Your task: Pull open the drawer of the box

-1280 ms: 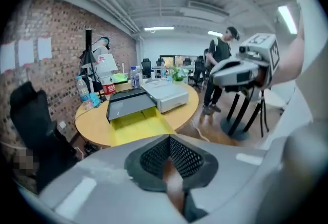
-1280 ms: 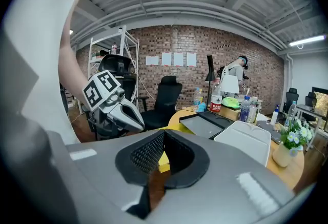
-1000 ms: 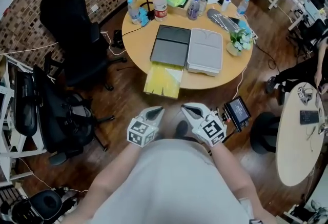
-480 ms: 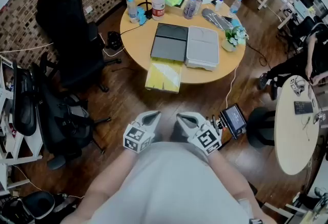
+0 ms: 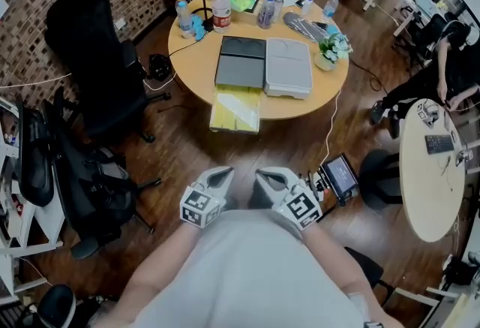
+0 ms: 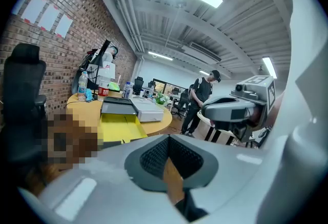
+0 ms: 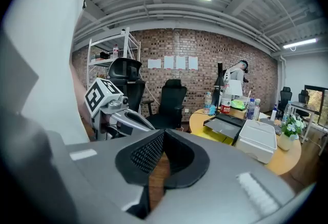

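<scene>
A dark grey box (image 5: pixel 241 62) lies on the round wooden table (image 5: pixel 196 56), and its yellow drawer (image 5: pixel 235 110) sticks out over the near edge. A light grey box (image 5: pixel 288 67) lies beside it on the right. Both grippers are held close to the person's body, far from the table. My left gripper (image 5: pixel 217 178) is shut with nothing in it, and so is my right gripper (image 5: pixel 268 178). In the left gripper view the jaws (image 6: pixel 168 159) meet, with the yellow drawer (image 6: pixel 120 124) far beyond them. The right gripper view shows closed jaws (image 7: pixel 158 159) and the dark box (image 7: pixel 225 124) in the distance.
Black office chairs (image 5: pixel 97 56) stand left of the table. Bottles (image 5: pixel 220 13), a lamp and a small plant (image 5: pixel 330 49) crowd its far side. A small screen on a stand (image 5: pixel 341 176) sits on the wooden floor at the right, near a white round table (image 5: pixel 431 169).
The table with the boxes has slid farther away and up in the head view. Both grippers stay shut and close to the body.
</scene>
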The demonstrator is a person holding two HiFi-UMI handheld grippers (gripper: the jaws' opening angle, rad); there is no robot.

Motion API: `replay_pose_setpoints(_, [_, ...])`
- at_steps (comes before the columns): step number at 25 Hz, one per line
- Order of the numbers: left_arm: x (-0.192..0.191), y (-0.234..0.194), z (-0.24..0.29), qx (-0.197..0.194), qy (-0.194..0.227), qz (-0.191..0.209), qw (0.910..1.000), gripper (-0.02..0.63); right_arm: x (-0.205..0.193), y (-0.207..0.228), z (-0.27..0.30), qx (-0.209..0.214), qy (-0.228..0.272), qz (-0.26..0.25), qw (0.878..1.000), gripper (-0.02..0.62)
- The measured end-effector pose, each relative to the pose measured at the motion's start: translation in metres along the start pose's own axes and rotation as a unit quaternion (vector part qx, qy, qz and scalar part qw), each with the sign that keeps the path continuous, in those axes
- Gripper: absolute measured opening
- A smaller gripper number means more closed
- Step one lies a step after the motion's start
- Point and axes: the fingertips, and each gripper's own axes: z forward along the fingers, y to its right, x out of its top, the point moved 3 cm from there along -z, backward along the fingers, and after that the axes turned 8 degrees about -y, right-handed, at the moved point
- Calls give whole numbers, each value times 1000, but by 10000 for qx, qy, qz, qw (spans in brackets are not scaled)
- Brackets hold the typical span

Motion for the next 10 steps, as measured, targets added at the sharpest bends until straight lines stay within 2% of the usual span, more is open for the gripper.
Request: replay_pose_setpoints(10, [-1,-8,0,-84,-11,63,9999,5,4,1,7,-121,-5,-8,9999,8])
